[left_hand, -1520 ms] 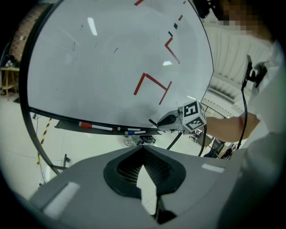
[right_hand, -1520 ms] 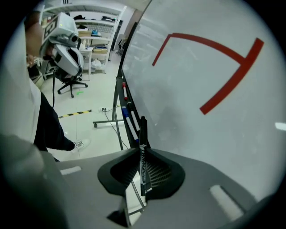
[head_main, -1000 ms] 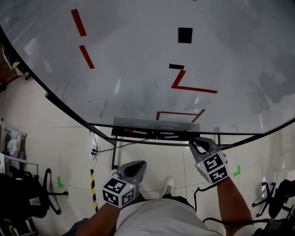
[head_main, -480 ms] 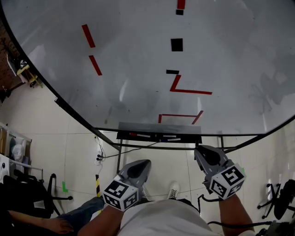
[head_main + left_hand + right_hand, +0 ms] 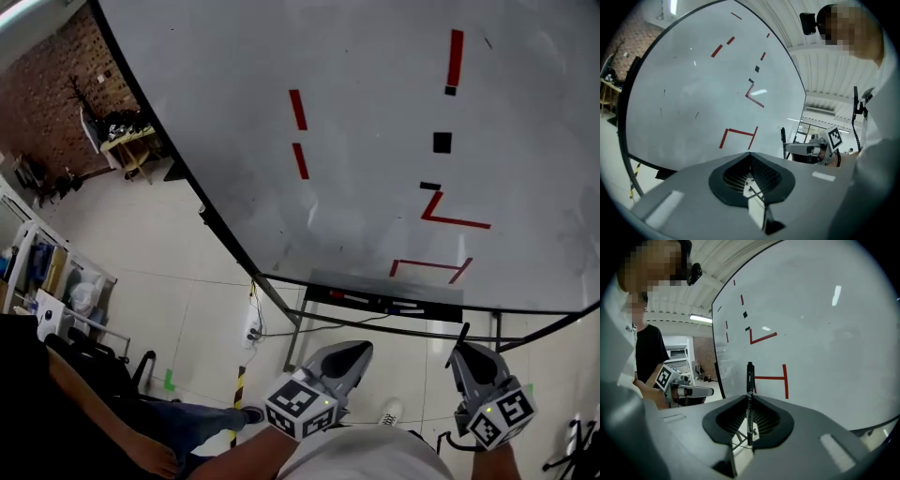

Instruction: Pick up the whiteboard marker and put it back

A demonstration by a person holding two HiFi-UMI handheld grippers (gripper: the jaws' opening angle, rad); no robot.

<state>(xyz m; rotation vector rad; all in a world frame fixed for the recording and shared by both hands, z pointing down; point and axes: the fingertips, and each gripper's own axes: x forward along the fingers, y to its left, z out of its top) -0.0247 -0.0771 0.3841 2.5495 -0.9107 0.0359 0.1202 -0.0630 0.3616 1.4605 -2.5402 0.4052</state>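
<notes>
Grey-jawed, pinched the black whiteboard marker (image 5: 750,376) upright in the right gripper (image 5: 749,401), tip toward 12 o'clock, seemingly ready for return to the tray (image 5: 375,284) at 10 o'clock, and held the left gripper (image 5: 750,157) closed, empty.

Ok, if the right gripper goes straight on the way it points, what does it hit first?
Probably the whiteboard, near the red bracket mark. The black marker shut in the right gripper sticks out ahead, so its tip would touch first. Depth is hard to judge.
</notes>
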